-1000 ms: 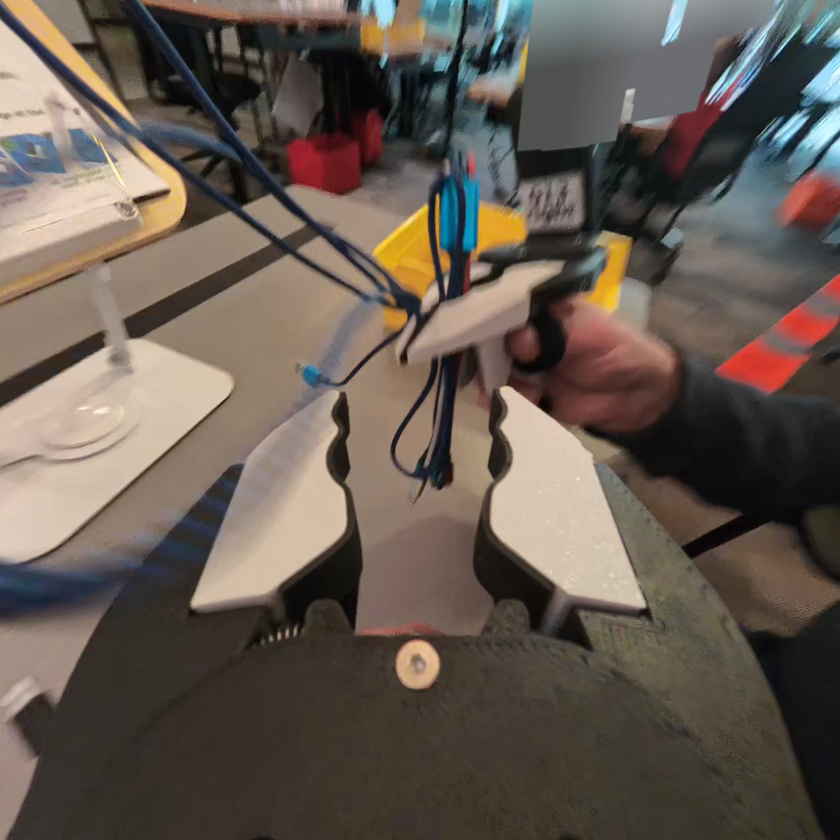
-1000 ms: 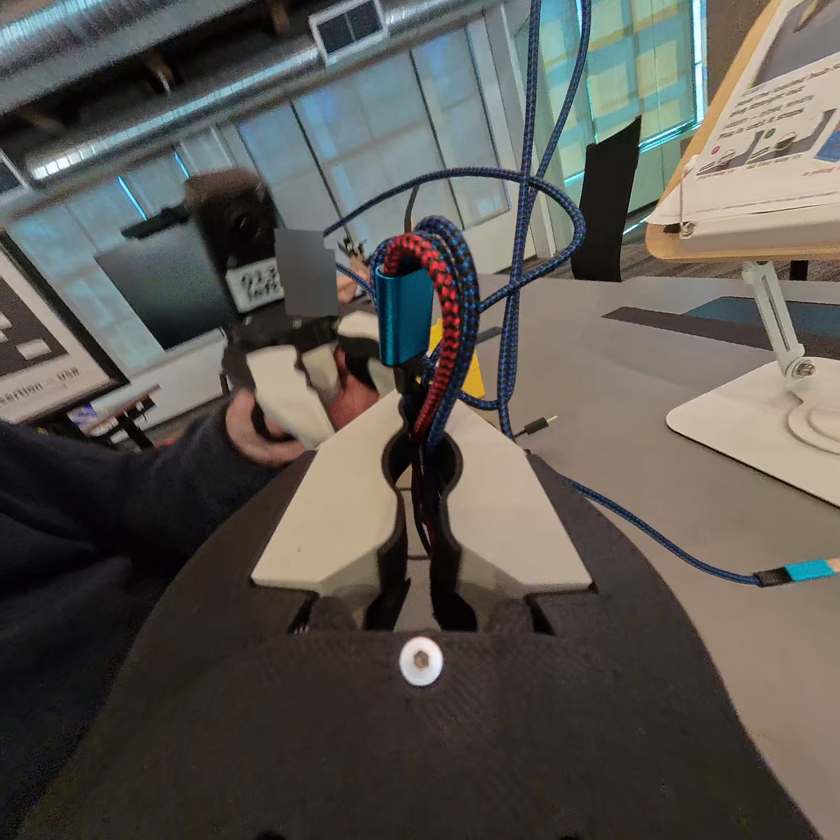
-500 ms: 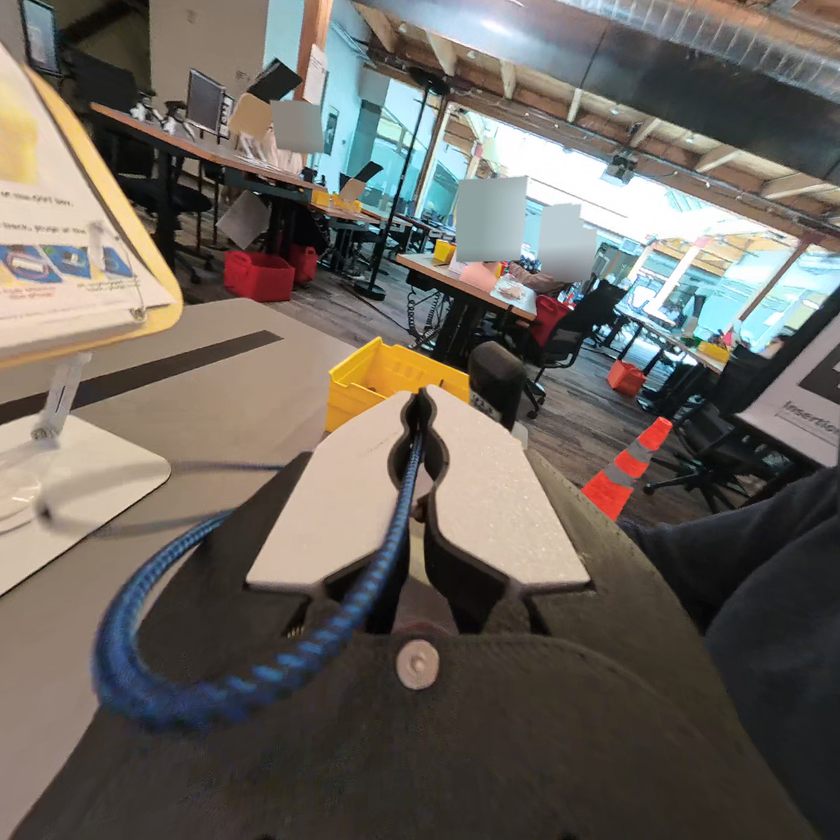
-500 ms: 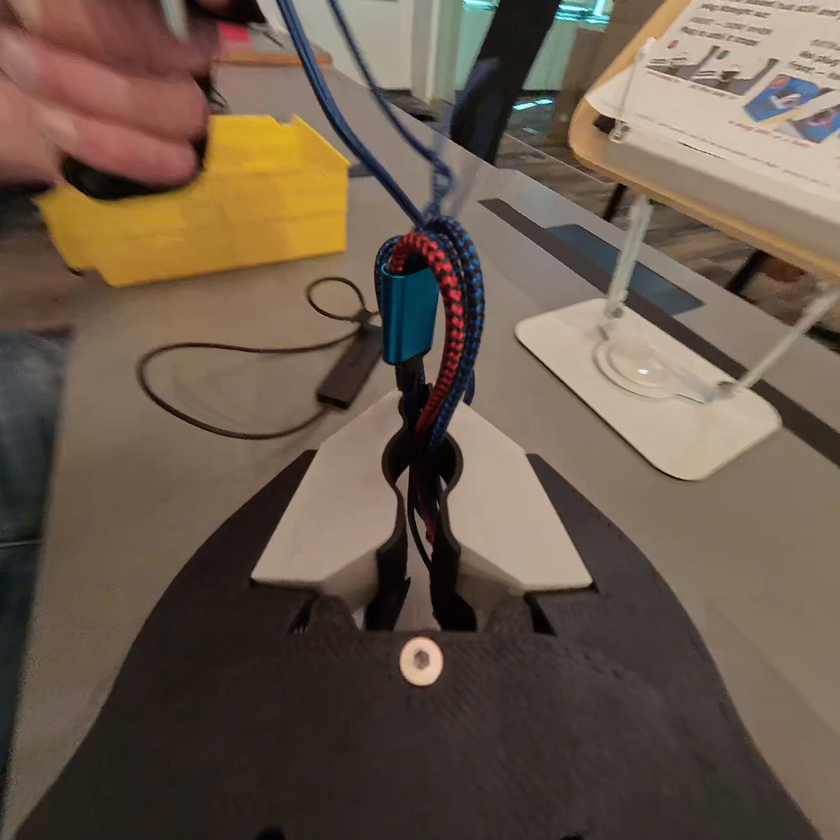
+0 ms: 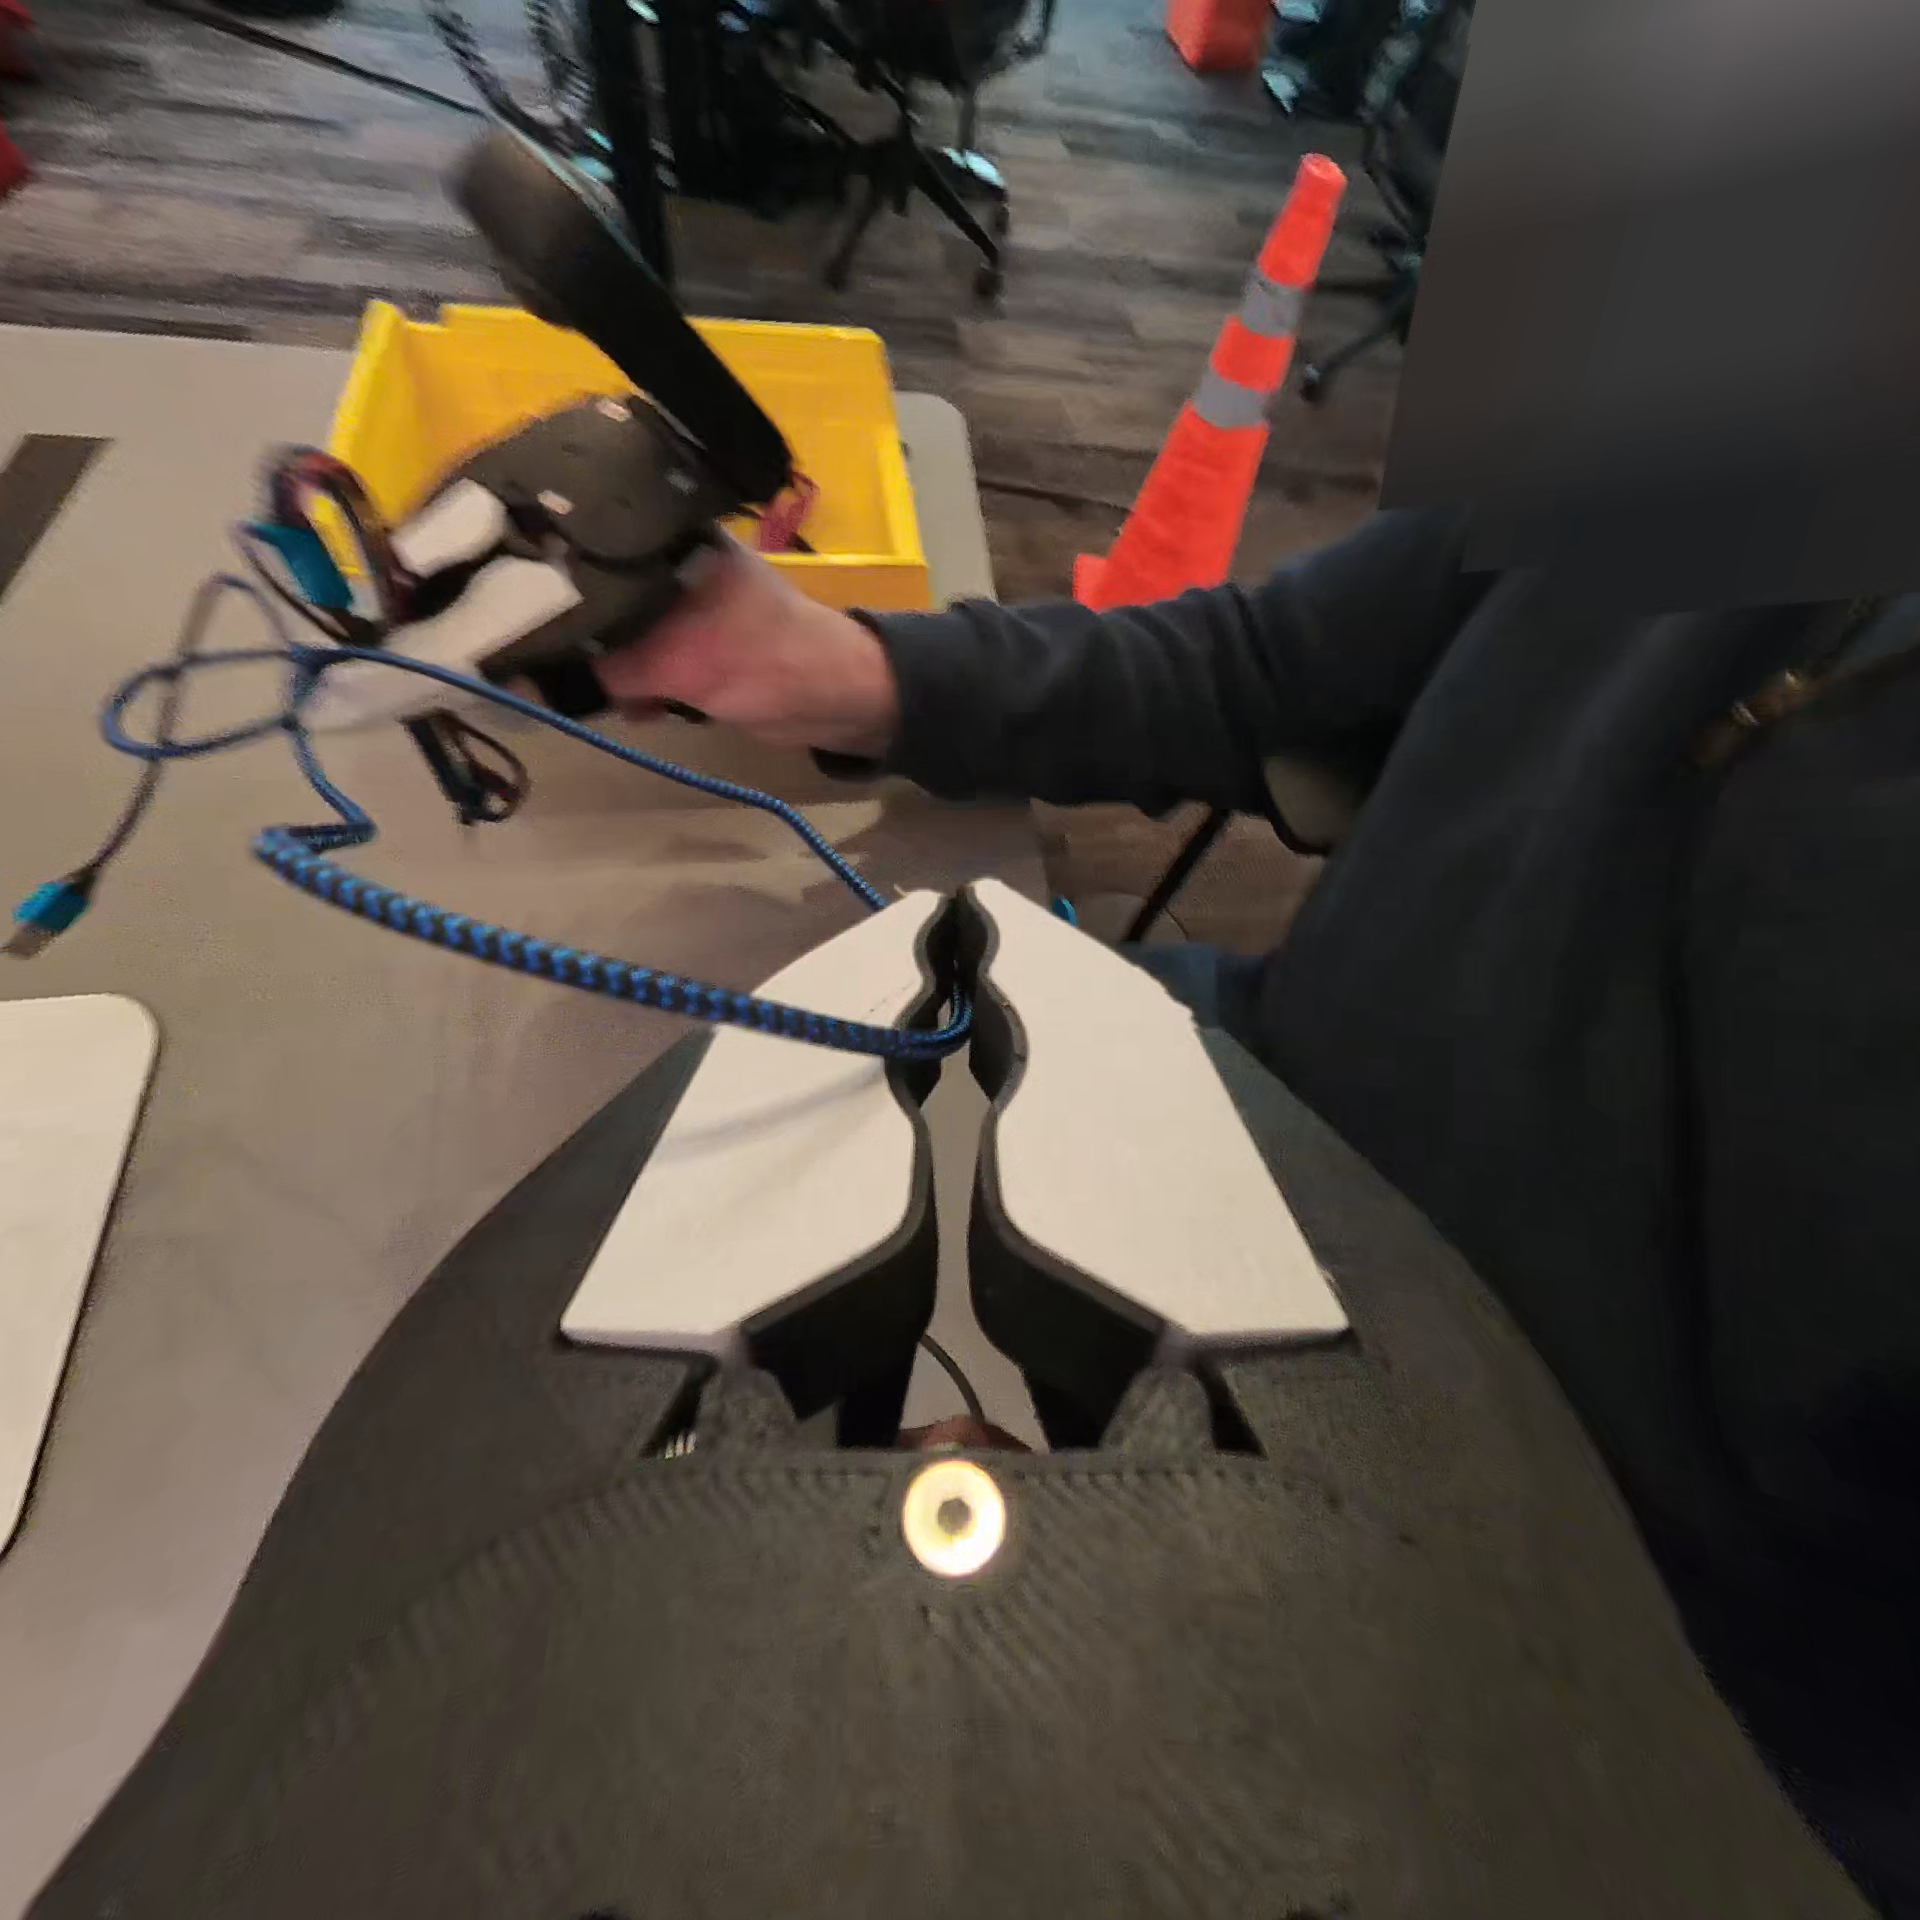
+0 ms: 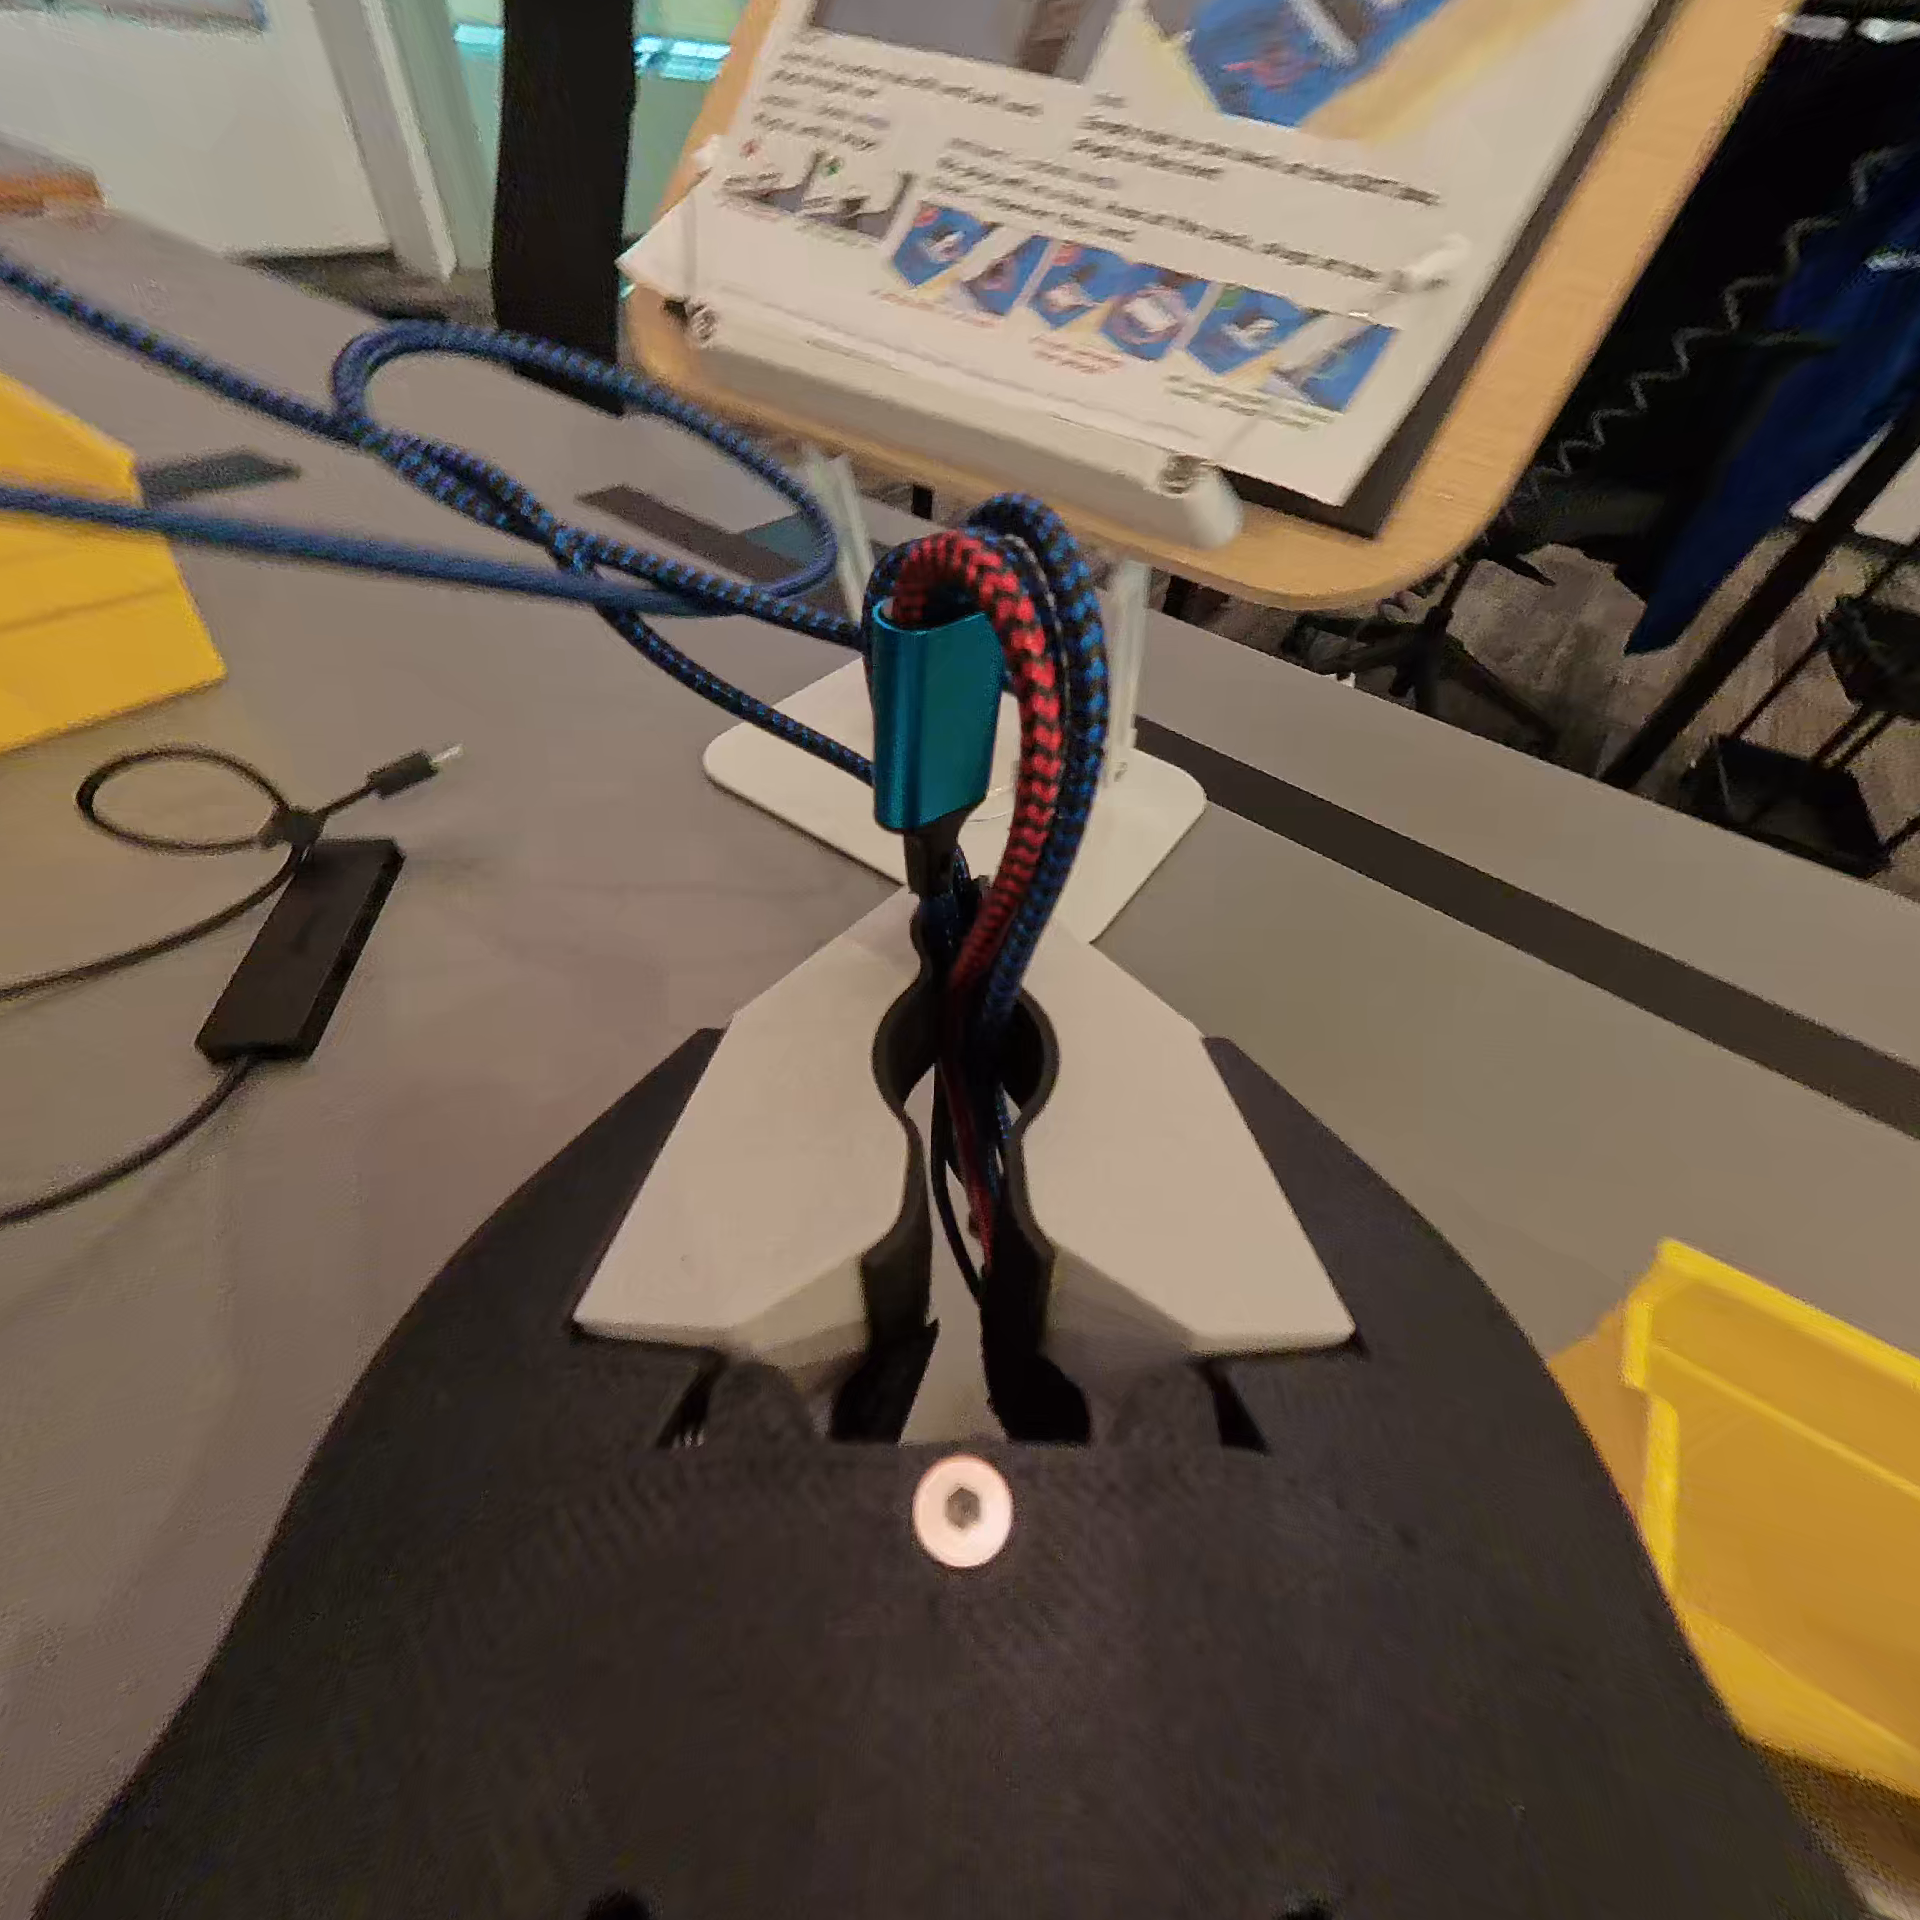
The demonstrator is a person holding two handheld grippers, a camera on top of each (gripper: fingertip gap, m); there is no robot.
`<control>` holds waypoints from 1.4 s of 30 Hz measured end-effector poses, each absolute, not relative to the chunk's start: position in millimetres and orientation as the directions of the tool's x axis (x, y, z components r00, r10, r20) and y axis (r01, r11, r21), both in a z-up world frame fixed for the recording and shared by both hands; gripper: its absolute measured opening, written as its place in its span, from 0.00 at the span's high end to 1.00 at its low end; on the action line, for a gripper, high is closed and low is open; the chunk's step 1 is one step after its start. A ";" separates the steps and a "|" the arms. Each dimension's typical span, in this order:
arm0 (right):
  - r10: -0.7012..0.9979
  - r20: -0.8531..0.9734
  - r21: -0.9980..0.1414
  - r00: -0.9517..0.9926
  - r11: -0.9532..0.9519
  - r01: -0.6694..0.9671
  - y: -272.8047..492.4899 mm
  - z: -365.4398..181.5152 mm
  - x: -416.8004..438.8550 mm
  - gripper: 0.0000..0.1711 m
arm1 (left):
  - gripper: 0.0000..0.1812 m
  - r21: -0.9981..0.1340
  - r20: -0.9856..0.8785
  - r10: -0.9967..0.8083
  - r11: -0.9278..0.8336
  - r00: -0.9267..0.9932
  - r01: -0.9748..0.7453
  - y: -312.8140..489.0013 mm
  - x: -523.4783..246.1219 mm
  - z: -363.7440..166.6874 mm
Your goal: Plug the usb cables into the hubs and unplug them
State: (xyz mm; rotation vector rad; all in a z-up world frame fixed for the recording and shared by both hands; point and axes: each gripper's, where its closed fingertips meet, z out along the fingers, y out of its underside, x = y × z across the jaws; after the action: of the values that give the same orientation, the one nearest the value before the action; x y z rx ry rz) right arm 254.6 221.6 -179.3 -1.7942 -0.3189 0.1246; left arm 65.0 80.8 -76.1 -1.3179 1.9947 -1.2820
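The left claw point(image 5: 956, 914) is pinched closed on one blue braided cable point(image 5: 582, 961), whose free plug point(image 5: 47, 909) lies far left on the counter point(image 5: 312, 1091). The right claw point(image 6: 961, 935) is clamped on a looped bundle of cables point(image 6: 1029, 727). The black hub point(image 6: 301, 951) lies at left. To do this well, I'd draw one cable clear before aiming any plug at a port.

The instruction sheet point(image 6: 1091, 177) on its stand carries print, too blurred to read.
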 end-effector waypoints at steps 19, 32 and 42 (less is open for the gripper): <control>0.246 0.207 -0.966 0.947 -0.104 0.238 202.0 -115.8 272.3 1.00 | 0.65 -0.837 0.165 -0.981 -0.084 -0.103 -0.540 179.1 43.9 -109.6; 0.324 0.305 -0.926 0.896 -0.119 0.358 201.5 -130.2 227.8 1.00 | 0.87 -0.760 -0.364 -0.931 0.312 -0.025 -0.571 171.3 175.2 -119.2; 0.464 0.154 -0.972 0.872 -0.086 0.217 192.8 -128.0 206.6 1.00 | 1.00 -0.850 -0.304 -0.951 0.242 0.061 -0.467 180.3 168.8 -102.8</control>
State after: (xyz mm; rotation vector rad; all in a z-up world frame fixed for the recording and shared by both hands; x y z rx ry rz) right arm 206.6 192.8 -128.0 -1.6695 -0.5333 0.2222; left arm 168.8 180.3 -102.8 -1.3705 1.5568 -0.6341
